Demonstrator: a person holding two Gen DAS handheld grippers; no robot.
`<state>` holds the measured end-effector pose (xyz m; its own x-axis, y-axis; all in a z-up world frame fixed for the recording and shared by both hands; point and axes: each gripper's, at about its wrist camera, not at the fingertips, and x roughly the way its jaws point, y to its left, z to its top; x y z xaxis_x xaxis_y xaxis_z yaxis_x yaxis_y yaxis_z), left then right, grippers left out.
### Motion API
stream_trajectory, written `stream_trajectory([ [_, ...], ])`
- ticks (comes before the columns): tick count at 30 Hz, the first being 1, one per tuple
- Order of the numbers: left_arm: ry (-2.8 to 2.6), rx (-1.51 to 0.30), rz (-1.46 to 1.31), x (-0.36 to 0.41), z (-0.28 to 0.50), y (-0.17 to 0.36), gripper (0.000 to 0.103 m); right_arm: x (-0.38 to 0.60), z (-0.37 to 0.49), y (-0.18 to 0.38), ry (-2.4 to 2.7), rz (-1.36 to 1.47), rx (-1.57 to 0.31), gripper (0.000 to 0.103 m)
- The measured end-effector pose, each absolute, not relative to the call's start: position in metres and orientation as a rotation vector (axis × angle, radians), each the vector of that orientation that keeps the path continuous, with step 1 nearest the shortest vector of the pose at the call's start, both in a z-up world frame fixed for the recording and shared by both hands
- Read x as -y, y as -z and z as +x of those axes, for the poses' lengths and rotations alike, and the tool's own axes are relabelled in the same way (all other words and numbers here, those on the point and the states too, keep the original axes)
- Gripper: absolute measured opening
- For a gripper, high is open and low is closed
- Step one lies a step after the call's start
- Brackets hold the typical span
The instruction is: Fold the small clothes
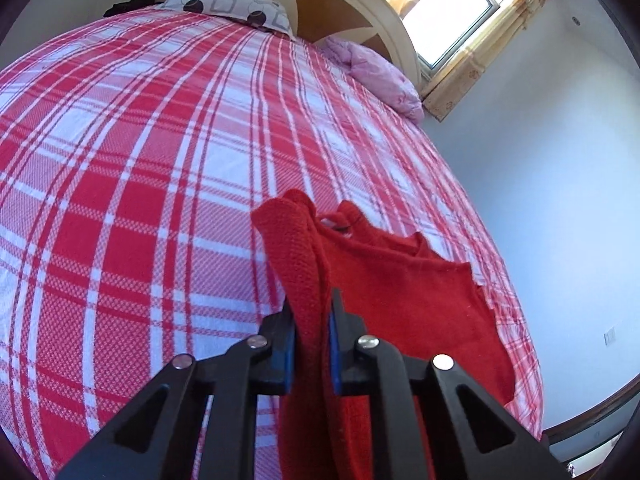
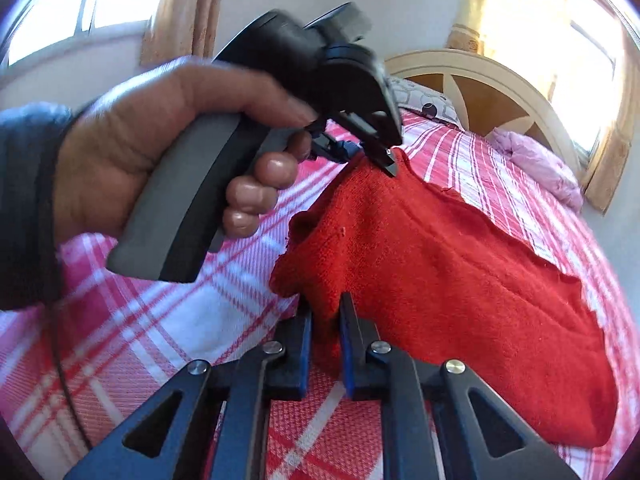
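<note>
A small red knitted garment (image 1: pixel 400 296) lies on the red-and-white plaid bed (image 1: pixel 140 168), partly lifted. My left gripper (image 1: pixel 312 308) is shut on a bunched edge of it, which stands up between the fingers. In the right wrist view the same garment (image 2: pixel 460 280) spreads to the right. My right gripper (image 2: pixel 326 308) is shut on its near left corner. The left gripper (image 2: pixel 360 152), held in a hand, pinches the garment's far corner and lifts it above the bed.
A patterned grey pillow (image 1: pixel 228 4) and a pink bundle (image 1: pixel 376 72) lie by the arched headboard (image 1: pixel 340 4). A window with curtains (image 1: pixel 464 4) is behind. The bed's right edge (image 1: pixel 520 320) runs along a white wall.
</note>
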<state>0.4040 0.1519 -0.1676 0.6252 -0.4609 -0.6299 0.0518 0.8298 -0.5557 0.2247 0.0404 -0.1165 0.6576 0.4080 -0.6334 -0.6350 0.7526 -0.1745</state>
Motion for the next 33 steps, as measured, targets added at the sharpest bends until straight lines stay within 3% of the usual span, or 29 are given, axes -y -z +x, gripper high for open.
stream_trajectory([
  [15, 0.447, -0.756, -0.461, -0.040, 0.429, 0.084, 0.013, 0.110, 0.247, 0.042, -0.526, -0.034, -0.549, 0.008],
  [18, 0.466, -0.771, -0.442, -0.013, 0.443, 0.082, 0.013, 0.139, 0.251, 0.044, -0.503, 0.036, -0.566, 0.003],
  [29, 0.502, -0.864, -0.395, 0.063, 0.466, 0.108, 0.013, 0.221, 0.280, 0.073, -0.520, 0.230, -0.726, 0.003],
  [30, 0.501, -0.875, -0.390, 0.068, 0.468, 0.111, 0.013, 0.222, 0.281, 0.076, -0.563, 0.274, -0.753, 0.005],
  [31, 0.504, -0.887, -0.387, 0.072, 0.470, 0.115, 0.013, 0.223, 0.282, 0.080, -0.578, 0.293, -0.774, 0.024],
  [32, 0.503, -0.899, -0.381, 0.078, 0.472, 0.119, 0.013, 0.222, 0.281, 0.083, -0.576, 0.296, -0.787, 0.055],
  [33, 0.502, -0.906, -0.380, 0.084, 0.474, 0.121, 0.013, 0.224, 0.279, 0.084, -0.558, 0.294, -0.784, 0.062],
])
